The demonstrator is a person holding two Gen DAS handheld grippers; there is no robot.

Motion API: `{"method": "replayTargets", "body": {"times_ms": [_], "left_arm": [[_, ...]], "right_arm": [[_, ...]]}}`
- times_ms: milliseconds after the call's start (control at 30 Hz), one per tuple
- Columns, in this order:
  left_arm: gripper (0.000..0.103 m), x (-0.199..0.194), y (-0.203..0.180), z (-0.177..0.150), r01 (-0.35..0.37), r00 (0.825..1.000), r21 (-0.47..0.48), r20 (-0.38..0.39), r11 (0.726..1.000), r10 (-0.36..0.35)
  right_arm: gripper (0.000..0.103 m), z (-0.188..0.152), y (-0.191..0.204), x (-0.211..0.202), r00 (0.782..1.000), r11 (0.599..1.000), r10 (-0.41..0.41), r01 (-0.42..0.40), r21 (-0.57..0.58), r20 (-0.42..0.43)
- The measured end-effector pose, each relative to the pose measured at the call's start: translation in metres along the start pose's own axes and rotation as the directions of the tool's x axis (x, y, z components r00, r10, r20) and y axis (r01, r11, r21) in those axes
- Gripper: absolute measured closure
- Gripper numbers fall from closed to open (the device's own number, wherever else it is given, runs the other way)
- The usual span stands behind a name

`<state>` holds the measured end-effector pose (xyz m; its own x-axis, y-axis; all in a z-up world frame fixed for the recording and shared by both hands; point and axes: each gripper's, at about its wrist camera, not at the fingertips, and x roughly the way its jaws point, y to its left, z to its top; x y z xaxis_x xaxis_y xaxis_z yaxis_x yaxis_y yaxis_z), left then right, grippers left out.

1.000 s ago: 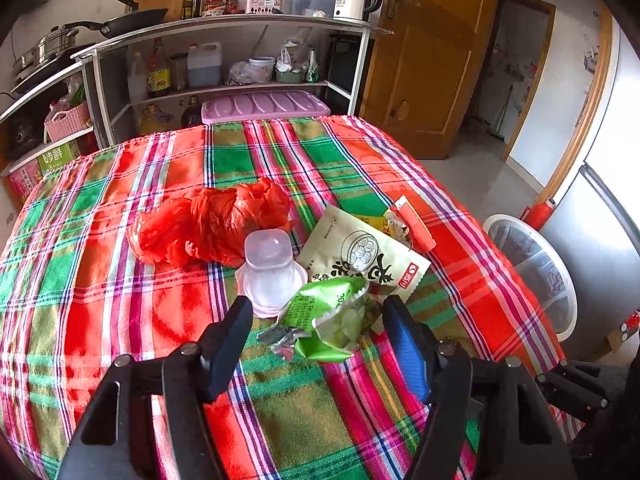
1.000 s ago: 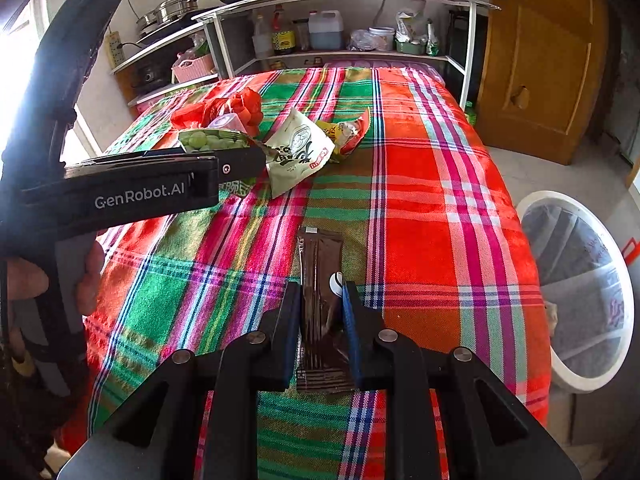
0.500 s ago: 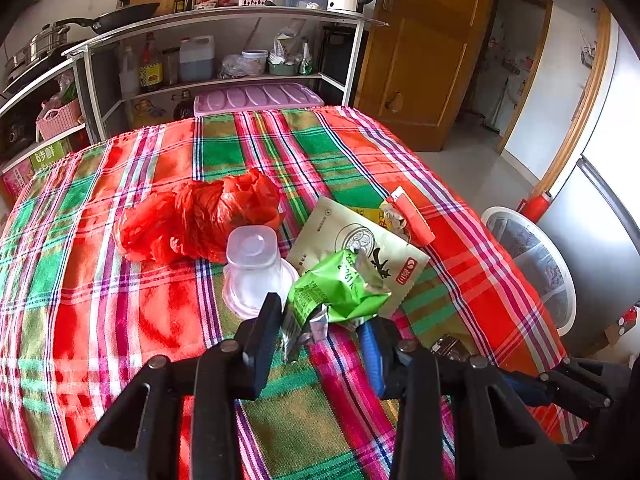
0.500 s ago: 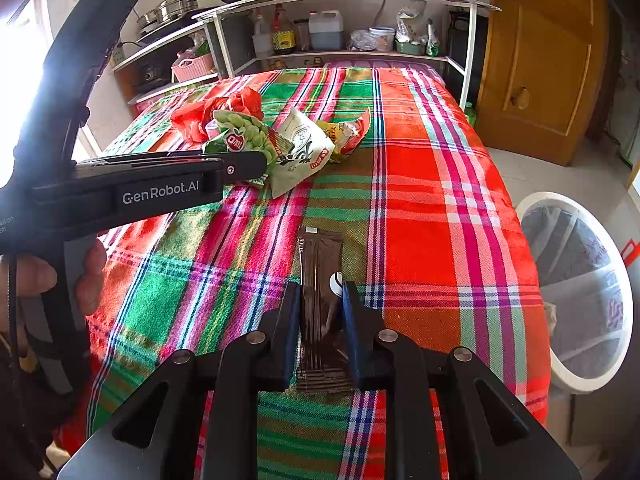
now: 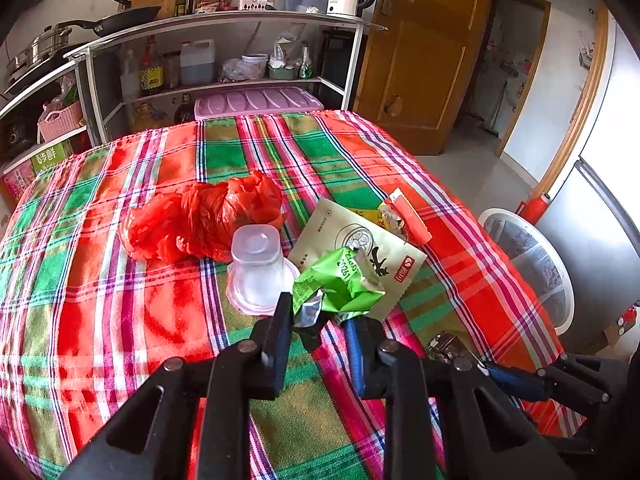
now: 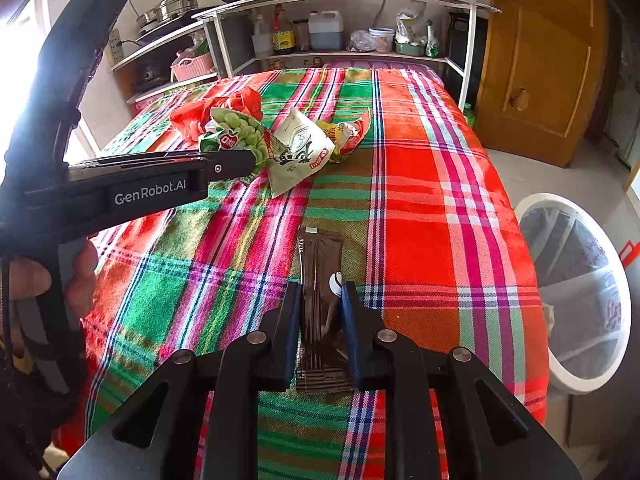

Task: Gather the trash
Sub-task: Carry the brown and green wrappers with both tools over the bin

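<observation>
My left gripper (image 5: 318,314) is shut on a crumpled green snack wrapper (image 5: 340,280) and holds it just above the plaid tablecloth; the wrapper also shows in the right wrist view (image 6: 236,136). My right gripper (image 6: 320,300) is shut on a dark brown sachet (image 6: 322,276) that lies flat on the cloth near the front edge. A red plastic bag (image 5: 200,216), an upturned clear plastic cup (image 5: 258,268), a pale green pouch (image 5: 360,240) and a red-yellow wrapper (image 5: 404,216) lie mid-table.
A white waste bin (image 6: 576,288) with a liner stands on the floor right of the table; it also shows in the left wrist view (image 5: 528,264). A shelf rack (image 5: 224,64) with bottles and pans stands behind the table (image 5: 100,320). A wooden door (image 5: 424,48) is at back right.
My left gripper closed on the green wrapper and lifted it slightly off the cloth. My right gripper has stayed shut on the brown sachet in the same place.
</observation>
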<state>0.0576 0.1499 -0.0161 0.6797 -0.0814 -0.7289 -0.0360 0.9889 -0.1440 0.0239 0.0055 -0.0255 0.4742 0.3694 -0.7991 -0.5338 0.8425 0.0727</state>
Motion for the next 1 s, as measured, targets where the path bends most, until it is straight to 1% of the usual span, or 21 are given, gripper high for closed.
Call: {"method": "replayTargets", "body": {"times_ms": [500,667,833,1000], "left_arm": [[0.077,-0.015,-0.003,-0.008,0.001,1.0,-0.004,0.002,1.0,-0.001],[0.077,-0.022,-0.008,-0.008,0.001,1.0,0.002,0.007,1.0,-0.001],[0.077,-0.03,-0.022,-0.005,0.016,1.0,0.02,0.021,1.0,-0.016],[0.077,-0.032,-0.046,0.0,0.047,0.998,0.054,0.026,0.997,-0.049]], "right_arm": [[0.084,-0.001,-0.001,-0.01,0.999,1.0,-0.001,0.0,0.011,0.041],[0.084,0.001,-0.008,-0.022,0.997,0.999,-0.008,0.005,0.037,0.074],[0.084,0.002,-0.022,-0.039,0.993,0.998,-0.024,0.016,0.068,0.113],[0.084,0.0,-0.043,-0.056,0.988,0.993,-0.055,0.039,0.111,0.146]]}}
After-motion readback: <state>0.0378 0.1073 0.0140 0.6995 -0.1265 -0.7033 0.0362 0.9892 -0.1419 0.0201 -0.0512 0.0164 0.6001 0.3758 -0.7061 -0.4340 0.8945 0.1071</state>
